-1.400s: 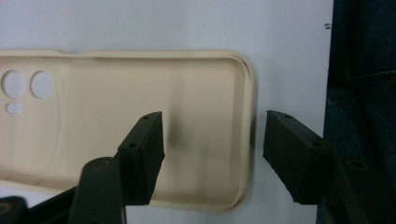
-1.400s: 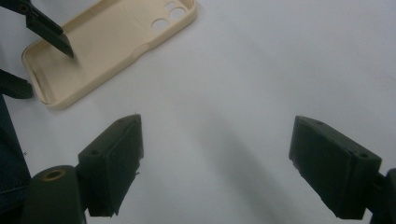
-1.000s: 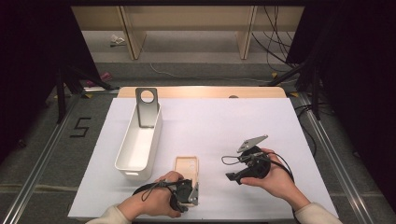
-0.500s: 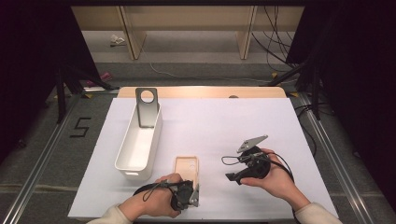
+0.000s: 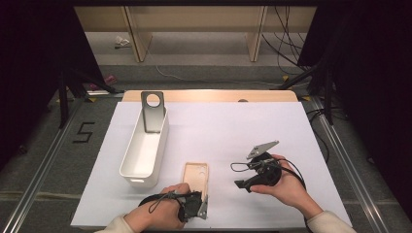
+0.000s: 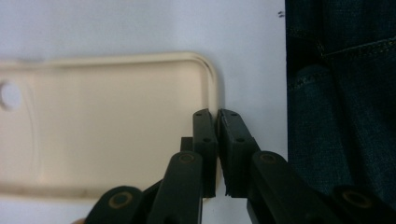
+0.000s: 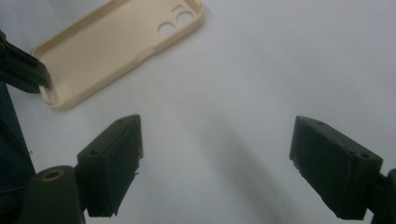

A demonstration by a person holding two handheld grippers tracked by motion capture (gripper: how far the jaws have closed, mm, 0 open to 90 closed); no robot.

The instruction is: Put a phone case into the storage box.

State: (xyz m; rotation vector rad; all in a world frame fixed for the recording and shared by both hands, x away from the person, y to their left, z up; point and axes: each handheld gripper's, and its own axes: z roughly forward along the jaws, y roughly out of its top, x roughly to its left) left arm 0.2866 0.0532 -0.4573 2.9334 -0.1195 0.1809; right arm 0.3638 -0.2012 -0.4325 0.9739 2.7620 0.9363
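Observation:
A beige phone case (image 5: 196,175) lies hollow side up on the white table sheet, near the front edge. My left gripper (image 5: 195,195) sits at its near end. In the left gripper view the case (image 6: 116,126) lies to the left, and the left gripper (image 6: 217,117) has just been closing, its jaws now shut on the case's end rim. My right gripper (image 5: 241,184) is held to the right of the case, apart from it. In its own view the right gripper (image 7: 217,135) stands open over bare sheet, with the case (image 7: 116,42) at upper left.
A long white bin (image 5: 145,148) stands left of the case, with a grey metal plate with a round hole (image 5: 153,110) upright at its far end. The white sheet (image 5: 233,126) stretches bare beyond both hands. The person's jeans (image 6: 336,93) border the front edge.
Both hands and the case stay in place. The left jaws have drawn a little closer together at the case's near end.

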